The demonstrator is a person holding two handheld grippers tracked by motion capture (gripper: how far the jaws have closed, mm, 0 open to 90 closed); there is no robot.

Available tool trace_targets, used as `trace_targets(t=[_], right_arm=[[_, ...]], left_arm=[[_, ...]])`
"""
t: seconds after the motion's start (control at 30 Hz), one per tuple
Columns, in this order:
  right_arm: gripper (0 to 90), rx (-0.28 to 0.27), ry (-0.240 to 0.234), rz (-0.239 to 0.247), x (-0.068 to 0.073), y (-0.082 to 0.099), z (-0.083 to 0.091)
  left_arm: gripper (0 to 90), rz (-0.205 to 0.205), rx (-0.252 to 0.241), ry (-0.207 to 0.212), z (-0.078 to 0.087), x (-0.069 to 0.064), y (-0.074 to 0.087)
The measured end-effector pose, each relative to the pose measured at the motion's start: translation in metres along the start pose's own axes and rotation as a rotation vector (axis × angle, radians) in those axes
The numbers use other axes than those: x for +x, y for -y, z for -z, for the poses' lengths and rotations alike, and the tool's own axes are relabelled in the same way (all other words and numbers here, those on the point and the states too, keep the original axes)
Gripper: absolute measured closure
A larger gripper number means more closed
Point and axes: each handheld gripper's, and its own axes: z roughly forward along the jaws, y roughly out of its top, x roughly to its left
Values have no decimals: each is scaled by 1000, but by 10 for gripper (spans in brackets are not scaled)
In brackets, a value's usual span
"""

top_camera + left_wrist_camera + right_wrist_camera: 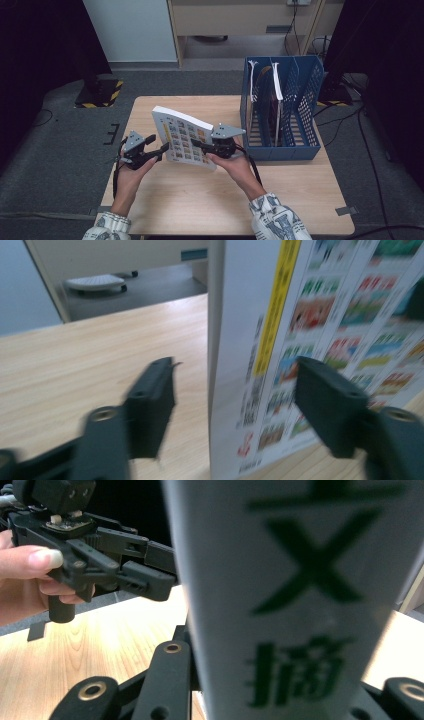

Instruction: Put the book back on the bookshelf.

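A thick white book [182, 137] with rows of small colour pictures on its cover stands tilted on its lower edge on the wooden table [200, 200]. My right gripper [197, 145] is shut on its right side; in the right gripper view the white spine [300, 580] with green characters sits between the jaws. My left gripper [157, 144] is open at the book's left edge. In the left gripper view the cover [310, 340] stands between the two jaws with a gap to the left one. The left gripper [150, 575] and its hand also appear in the right gripper view.
A blue mesh file holder [282, 145] with upright slots stands at the table's right rear, with a couple of books [276, 82] in it. Pale cabinets stand beyond the table. Dark floor and cables surround it.
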Motion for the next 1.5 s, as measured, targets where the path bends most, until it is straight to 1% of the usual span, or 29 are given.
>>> trace_targets(t=[0.07,0.1,0.2,0.23,0.3,0.37,0.43,0.6,0.63,0.73,0.83,1.23,1.5], right_arm=[[723,1,2,2,0,0,0],[723,2,2,2,0,0,0],[721,3,-1,2,1,0,0],[720,5,-3,4,1,-1,0],[714,6,-7,3,1,-1,0],[697,6,-10,-1,1,0,0],[688,5,-9,-1,2,0,-2],[731,-7,10,5,2,1,-3],[735,-6,27,11,3,1,-2],[737,-11,31,-1,1,2,-2],[738,-11,38,-3,1,2,-2],[738,-9,58,-31,0,0,-1],[739,-14,73,-25,0,-8,5]], left_arm=[[245,-18,18,-31,2,3,6],[232,-20,35,-38,3,6,10],[211,-14,67,-50,5,14,18],[208,-11,70,-57,5,16,20],[201,6,70,-62,5,19,21],[199,7,73,-63,4,20,22],[199,1,75,-62,4,19,22],[200,-10,83,-64,3,19,23],[200,-8,82,-64,3,19,23],[201,2,79,-69,4,21,24],[203,9,74,-72,4,22,24],[209,2,81,-74,4,22,24],[214,-1,77,-76,5,23,24]])
